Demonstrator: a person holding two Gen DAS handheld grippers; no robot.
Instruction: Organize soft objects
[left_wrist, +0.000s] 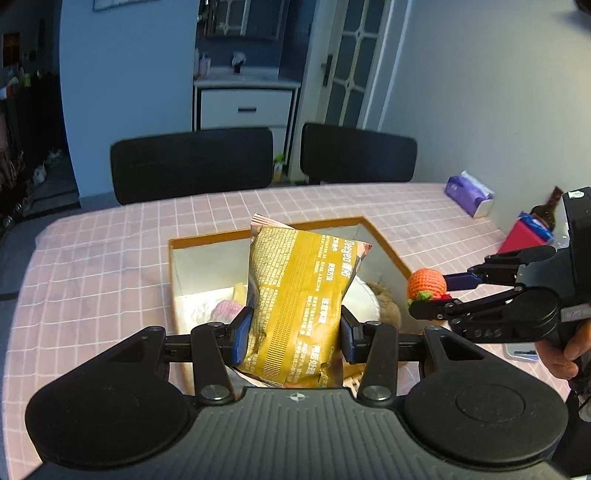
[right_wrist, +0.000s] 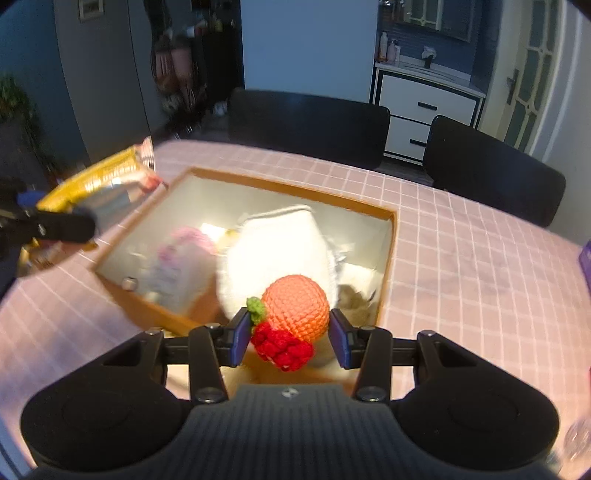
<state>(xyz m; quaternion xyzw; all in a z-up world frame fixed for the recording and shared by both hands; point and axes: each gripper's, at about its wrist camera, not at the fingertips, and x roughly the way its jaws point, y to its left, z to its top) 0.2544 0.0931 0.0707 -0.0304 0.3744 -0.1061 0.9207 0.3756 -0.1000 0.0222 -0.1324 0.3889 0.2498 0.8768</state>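
Pink checked tablecloth (left_wrist: 110, 258), black chairs (left_wrist: 192, 162), left jaws grasping yellow packet (left_wrist: 299, 295), right jaws grasping crochet fruit (right_wrist: 295, 314)

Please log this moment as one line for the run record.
left gripper: shut on yellow snack bag above box | right gripper: shut on crocheted orange above box | nothing released yet

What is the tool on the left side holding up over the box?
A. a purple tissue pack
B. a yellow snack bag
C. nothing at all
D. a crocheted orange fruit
B: the left tool is pinching the yellow snack bag between its blue pads, above the box; the right tool has the crocheted orange fruit.
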